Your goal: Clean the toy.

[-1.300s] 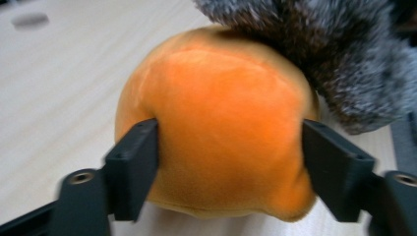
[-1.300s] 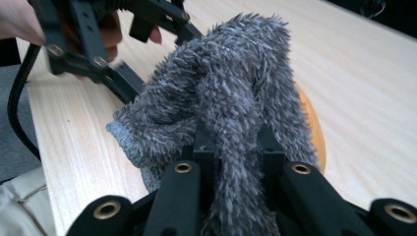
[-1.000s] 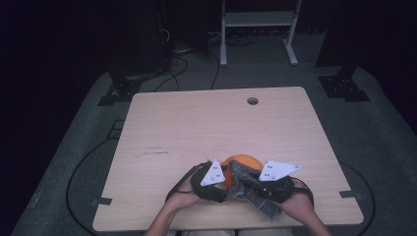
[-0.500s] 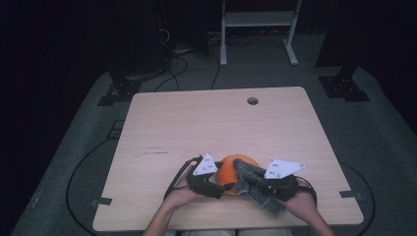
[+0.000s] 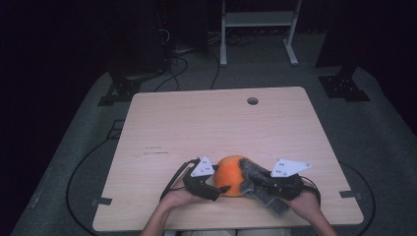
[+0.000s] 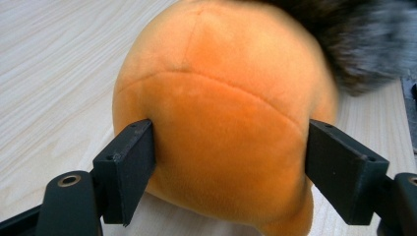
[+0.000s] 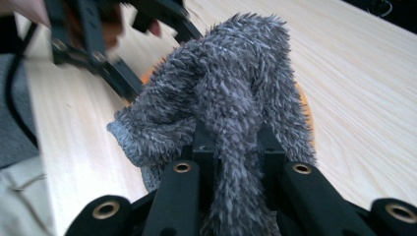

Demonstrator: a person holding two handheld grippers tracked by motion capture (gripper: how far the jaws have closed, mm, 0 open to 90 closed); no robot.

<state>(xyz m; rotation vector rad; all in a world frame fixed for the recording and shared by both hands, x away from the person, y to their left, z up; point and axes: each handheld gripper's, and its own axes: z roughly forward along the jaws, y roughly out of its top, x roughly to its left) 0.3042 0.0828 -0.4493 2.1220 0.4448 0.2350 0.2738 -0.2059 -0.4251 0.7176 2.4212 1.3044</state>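
Both grippers work at the near edge of the table (image 5: pixel 196 128), on either side of an orange plush ball (image 5: pixel 231 174). The right gripper (image 7: pixel 231 142) is clamped tight on a grey fuzzy sock (image 7: pixel 231 78), whose free end drapes up and over the top of the ball. The left gripper (image 6: pixel 231 162) has its 2 jaws spread around the ball's lower half; its jaws have just been opening, with the ball between them. The left jaw seems to touch the plush while the right one stands slightly clear, though the close angle makes that hard to judge, so this reads as a loose bracket rather than a firm grip. The job looks to be pulling the sock over the ball, and it is only begun: the sock lies on the ball's upper right, and most of the orange surface is bare. Left to do is opening the cuff and drawing it down around the ball. Compared with the picture from 1 second ago, the left gripper (image 5: pixel 206 184) sits a little farther out to the left of the ball, and the right gripper (image 5: pixel 260 184) with its sock has shifted slightly, while the ball rests in nearly the same spot.
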